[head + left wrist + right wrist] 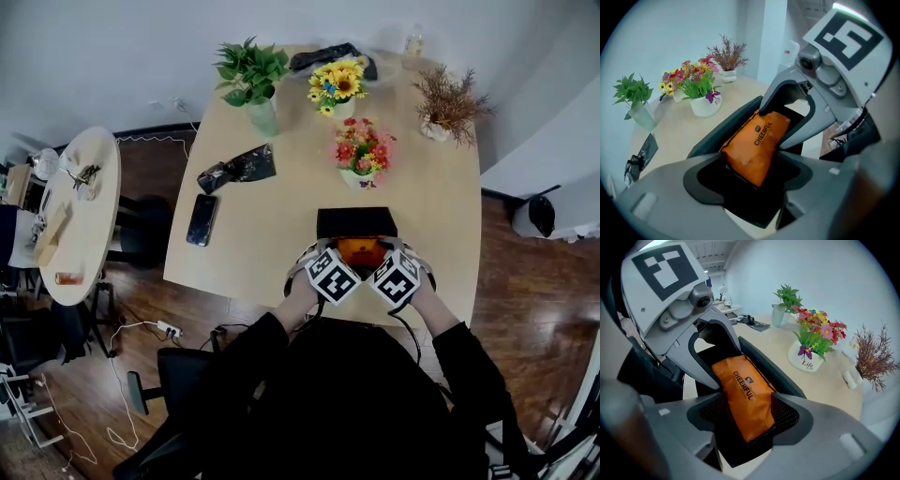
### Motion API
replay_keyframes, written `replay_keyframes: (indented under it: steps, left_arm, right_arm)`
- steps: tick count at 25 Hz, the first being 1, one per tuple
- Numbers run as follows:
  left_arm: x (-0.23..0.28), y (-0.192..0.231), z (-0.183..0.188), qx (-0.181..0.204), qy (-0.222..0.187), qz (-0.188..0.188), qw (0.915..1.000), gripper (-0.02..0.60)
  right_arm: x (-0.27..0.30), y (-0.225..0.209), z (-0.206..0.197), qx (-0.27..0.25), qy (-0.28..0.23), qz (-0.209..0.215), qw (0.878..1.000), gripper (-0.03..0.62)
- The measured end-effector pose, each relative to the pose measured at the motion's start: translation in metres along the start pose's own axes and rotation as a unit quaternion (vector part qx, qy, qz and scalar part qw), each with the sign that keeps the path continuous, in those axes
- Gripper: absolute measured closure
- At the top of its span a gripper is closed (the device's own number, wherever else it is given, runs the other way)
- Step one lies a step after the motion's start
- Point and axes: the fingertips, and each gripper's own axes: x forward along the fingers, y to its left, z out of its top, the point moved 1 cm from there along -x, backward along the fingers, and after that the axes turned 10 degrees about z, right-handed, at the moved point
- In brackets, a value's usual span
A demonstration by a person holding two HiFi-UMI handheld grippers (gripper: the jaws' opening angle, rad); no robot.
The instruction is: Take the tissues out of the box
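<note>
Left gripper and right gripper each have jaws partway closed, pads pinching the orange tissue pack between them. It lies inside the black box beneath both grippers, gripped but apparently not yet lifted out.

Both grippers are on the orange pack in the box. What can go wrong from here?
1. The left gripper and the right gripper both clamp the orange tissue pack, so nothing holds the black box; it may lift or drag along.
2. In the head view the grippers sit almost touching; uneven pulling could knock them together.
3. The wrapper looks soft and glossy, so the pack may slip or crumple.
</note>
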Motion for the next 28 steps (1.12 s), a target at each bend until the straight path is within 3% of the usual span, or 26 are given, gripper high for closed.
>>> replay_keyframes:
  steps: [7,13,16,28]
  left_arm:
    - [0.002,0.001,-0.001,0.003,0.01,0.011,0.9999,0.291]
    - [-0.004,-0.001,0.0,-0.001,0.004,0.02,0.9998,0.339]
    - [-0.013,-0.005,-0.001,0.016,-0.001,0.035,0.9993,0.356]
    - [-0.085,-0.002,0.017,-0.019,-0.113,0.073,0.9908,0.364]
  right_arm:
    - [0.002,0.004,0.007,-0.021,0.039,-0.023,0.999,0.323]
    - [-0.003,0.006,0.005,-0.005,-0.003,-0.004,1.0,0.38]
    - [-0.011,0.013,0.005,-0.01,-0.007,-0.004,1.0,0.416]
    - [-0.08,0.034,0.038,-0.065,-0.087,-0.05,0.993,0.454]
